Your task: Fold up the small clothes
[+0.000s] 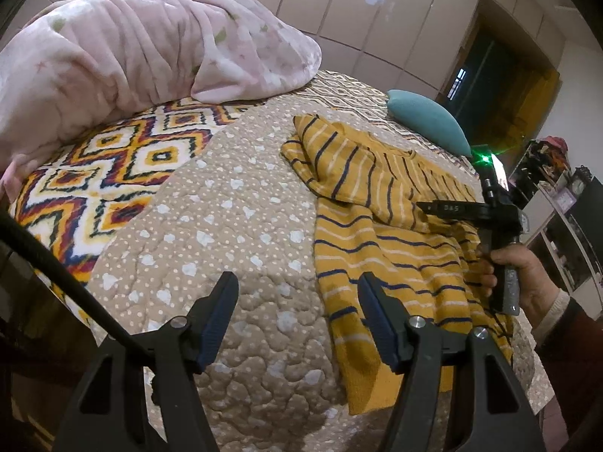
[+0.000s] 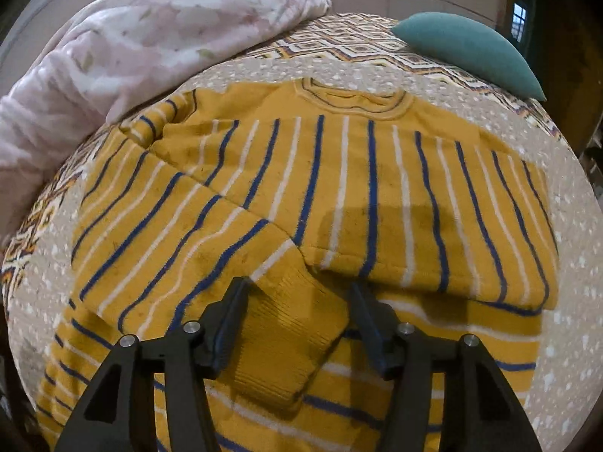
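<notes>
A mustard sweater [image 2: 377,173] with blue and white stripes lies on the beige quilt [image 1: 226,207], collar at the far side. One sleeve is folded across the body, and its ribbed cuff [image 2: 294,339] lies between the fingers of my right gripper [image 2: 297,288]. That gripper stands open just above the cuff, and its pads do not press the cloth. In the left wrist view, the sweater [image 1: 377,233] lies to the right. My left gripper [image 1: 297,282] hangs open over the quilt at the sweater's left edge, with nothing in it. A hand [image 1: 527,275] holds the right gripper's body [image 1: 490,211] over the sweater.
A bunched pink blanket [image 1: 143,49] fills the far left of the bed. A teal pillow [image 1: 429,120] lies beyond the sweater. A zigzag-patterned cover [image 1: 105,180] shows at the left. Wardrobe doors [image 1: 358,11] stand behind, and cluttered shelves [image 1: 557,196] at the right.
</notes>
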Demonstrator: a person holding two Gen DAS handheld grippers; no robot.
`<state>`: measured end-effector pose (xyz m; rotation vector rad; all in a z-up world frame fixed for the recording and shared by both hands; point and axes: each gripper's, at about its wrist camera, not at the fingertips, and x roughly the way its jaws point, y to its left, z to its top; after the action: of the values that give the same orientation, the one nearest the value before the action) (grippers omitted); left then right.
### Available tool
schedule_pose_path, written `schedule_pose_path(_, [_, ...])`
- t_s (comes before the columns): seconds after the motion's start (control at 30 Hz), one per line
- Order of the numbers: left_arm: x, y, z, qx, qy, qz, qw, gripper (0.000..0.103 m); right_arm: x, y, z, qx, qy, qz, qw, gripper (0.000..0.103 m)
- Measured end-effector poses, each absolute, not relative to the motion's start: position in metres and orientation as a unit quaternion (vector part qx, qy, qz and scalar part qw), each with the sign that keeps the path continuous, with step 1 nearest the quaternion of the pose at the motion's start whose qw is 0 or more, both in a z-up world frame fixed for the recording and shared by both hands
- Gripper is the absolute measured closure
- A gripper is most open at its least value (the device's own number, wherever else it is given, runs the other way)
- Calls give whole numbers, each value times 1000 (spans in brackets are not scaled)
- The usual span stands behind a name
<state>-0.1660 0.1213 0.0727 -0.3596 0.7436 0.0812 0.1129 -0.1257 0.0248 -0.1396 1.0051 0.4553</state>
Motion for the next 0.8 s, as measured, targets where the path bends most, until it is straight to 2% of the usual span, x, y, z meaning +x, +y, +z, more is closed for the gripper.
schedule_pose_path(0.03, [-167,121,73,-174,360,39,916,38,110,-125,27,-60,479,224,847,76])
schedule_pose_path(0.07, [-168,121,73,-173,360,39,916,38,107,-124,31,-60,476,223,848,90])
schedule_pose_path(0.1, [-168,122,72,-171,360,41,916,38,103,-123,36,-59,471,225,851,92])
schedule_pose_path(0.3, [-167,125,70,-180,362,42,913,38,84,-119,79,-37,436,244,865,94])
schedule_pose_path(0.5, [-158,121,72,-170,364,36,915,38,109,-164,130,-5,402,199,894,95])
schedule_pose_path(0.63, [-151,120,68,-174,369,37,912,38,157,-222,109,-14,439,81,895,94])
schedule_pose_path(0.73, [-144,120,61,-178,378,37,908,38,182,-243,76,-39,492,28,869,91])
schedule_pose_path(0.8, [-141,118,57,-179,385,35,905,38,177,-257,70,-15,491,19,871,88])
